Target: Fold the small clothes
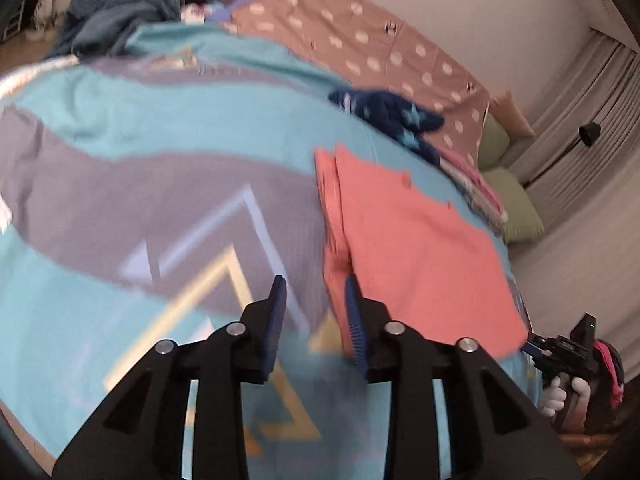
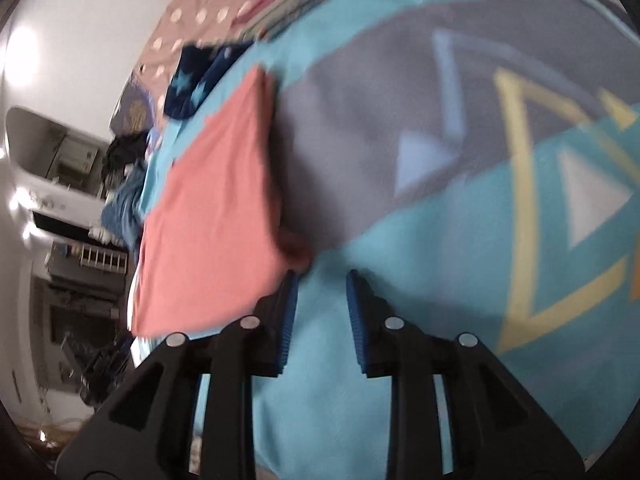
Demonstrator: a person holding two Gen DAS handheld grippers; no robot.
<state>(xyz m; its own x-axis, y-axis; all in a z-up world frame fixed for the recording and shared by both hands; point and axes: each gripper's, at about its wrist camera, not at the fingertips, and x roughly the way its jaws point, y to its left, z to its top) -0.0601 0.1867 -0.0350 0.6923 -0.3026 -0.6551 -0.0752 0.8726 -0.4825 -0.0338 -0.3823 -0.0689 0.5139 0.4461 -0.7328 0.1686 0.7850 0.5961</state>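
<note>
Where bedspread [image 1: 120, 128] spreads: pink garment [image 1: 420, 248] folded | wall [image 1: 460, 4] white | both hand-held grippers apart, empty

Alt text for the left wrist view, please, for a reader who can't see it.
A folded coral-pink garment lies flat on a turquoise and grey bedspread, just ahead of the left gripper, whose fingers stand apart with nothing between them. A navy star-print garment lies beyond it.

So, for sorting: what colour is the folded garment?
Coral pink, clearest in the right wrist view.
</note>
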